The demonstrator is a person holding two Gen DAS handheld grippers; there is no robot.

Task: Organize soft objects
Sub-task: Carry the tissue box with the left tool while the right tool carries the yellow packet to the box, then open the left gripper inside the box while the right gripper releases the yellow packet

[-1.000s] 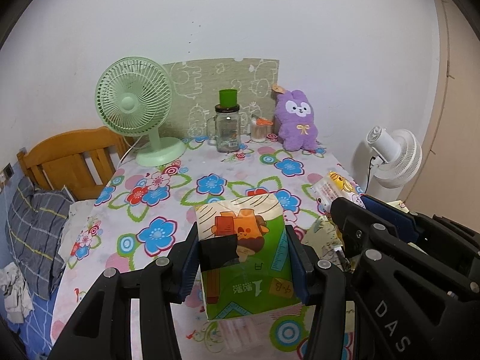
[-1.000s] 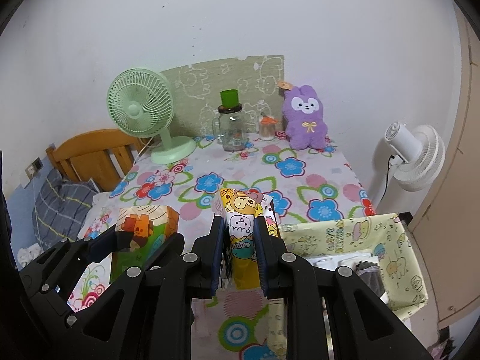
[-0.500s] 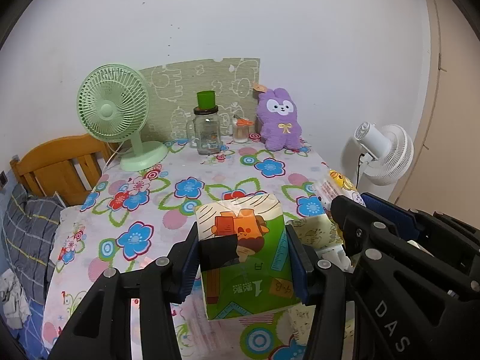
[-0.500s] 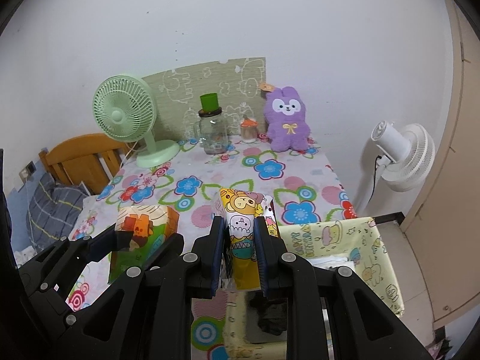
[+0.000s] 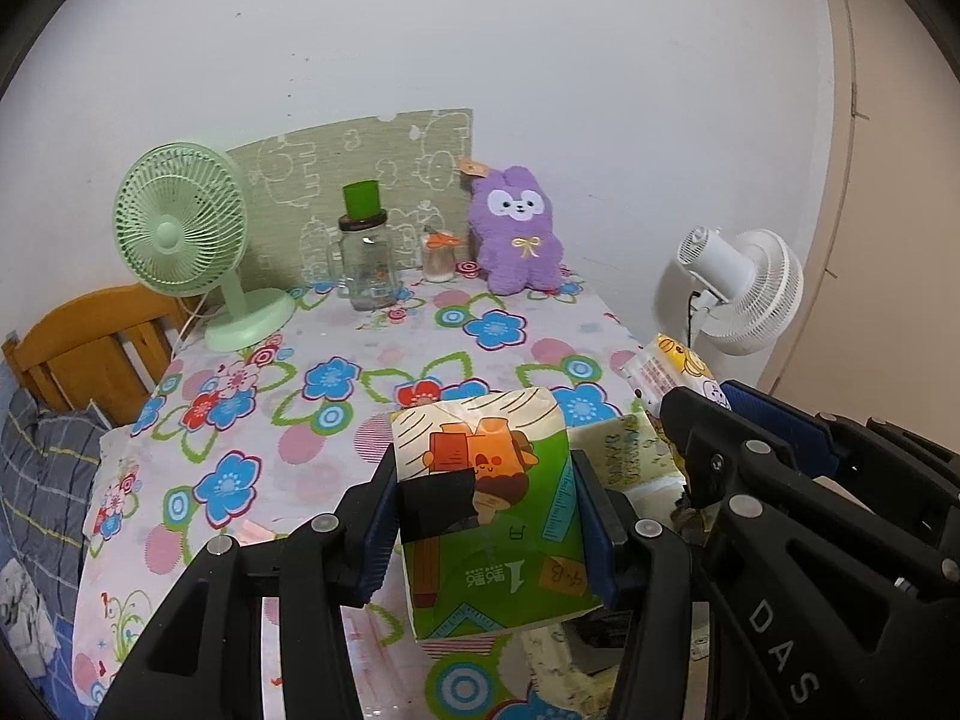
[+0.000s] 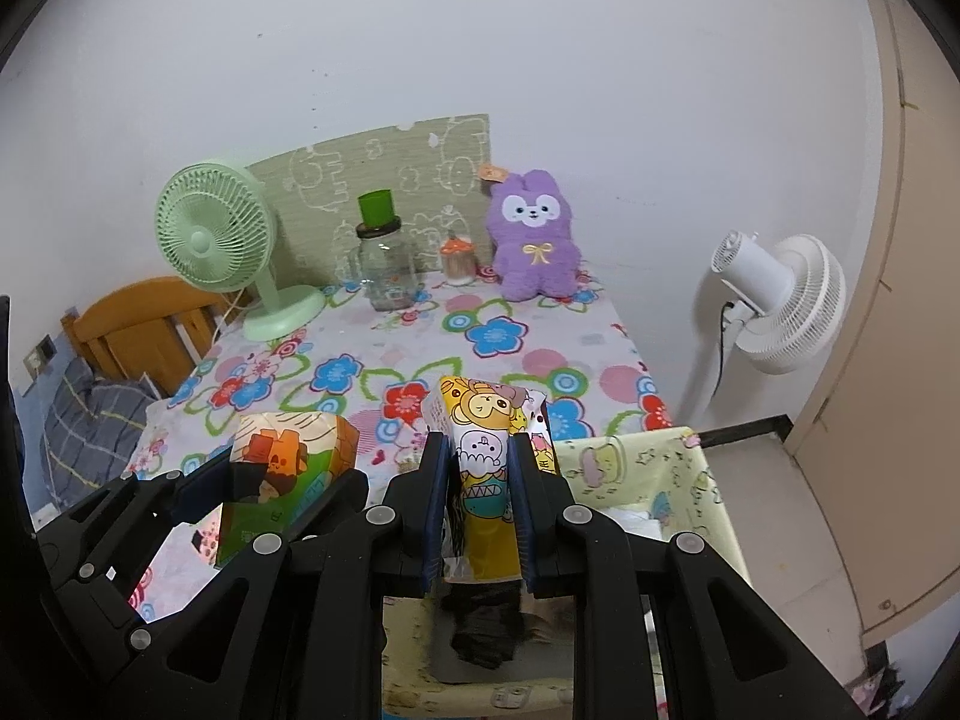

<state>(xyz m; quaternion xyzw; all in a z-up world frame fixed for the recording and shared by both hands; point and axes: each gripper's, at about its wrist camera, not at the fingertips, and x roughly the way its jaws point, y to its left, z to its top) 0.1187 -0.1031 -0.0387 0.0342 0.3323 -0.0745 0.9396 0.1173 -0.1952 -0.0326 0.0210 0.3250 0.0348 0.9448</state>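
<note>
Against a white wall, a table (image 6: 540,360) in flowered cloth holds a green fan (image 6: 219,237), plush rabbit (image 6: 534,246) and jar (image 6: 387,270). At its near right edge sits a yellow bin (image 6: 678,468). Above it, the left gripper (image 5: 486,516) pinches a green tissue pack (image 5: 495,510) printed "1"; the right gripper (image 6: 483,504) pinches a cartoon pack (image 6: 486,480). "DAS" marks the right gripper.

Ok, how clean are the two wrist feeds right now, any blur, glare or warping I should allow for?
Left wrist view: sharp, evenly lit, no glare; the green tissue pack in the left gripper reads clearly; fisheye bends the wall edge at right, dark corners. Right wrist view: equally sharp, soft flat light; the cartoon tissue pack in the right gripper is crisp; the fabric bin below is dim inside.
</note>
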